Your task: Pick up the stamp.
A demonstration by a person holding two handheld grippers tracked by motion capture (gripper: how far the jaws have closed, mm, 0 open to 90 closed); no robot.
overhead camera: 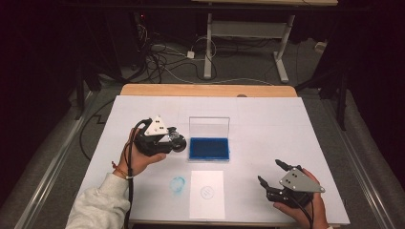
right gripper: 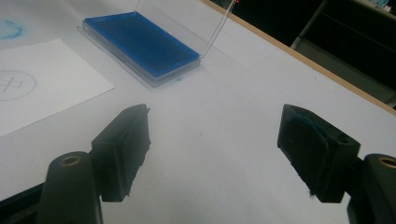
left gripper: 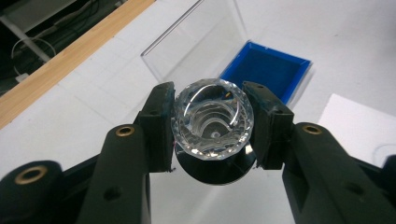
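Left of the ink pad [overhead camera: 208, 149] | our left gripper [overhead camera: 177, 141] pinches the stamp [left gripper: 213, 120], lifted | next: carry to paper [overhead camera: 207, 193], press | right gripper [overhead camera: 272, 175] spread, idle

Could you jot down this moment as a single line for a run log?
left gripper: shut on clear faceted round stamp | right gripper: open, holding nothing | blue ink pad in open clear case: beside stamp | white paper sheet: faint circle mark
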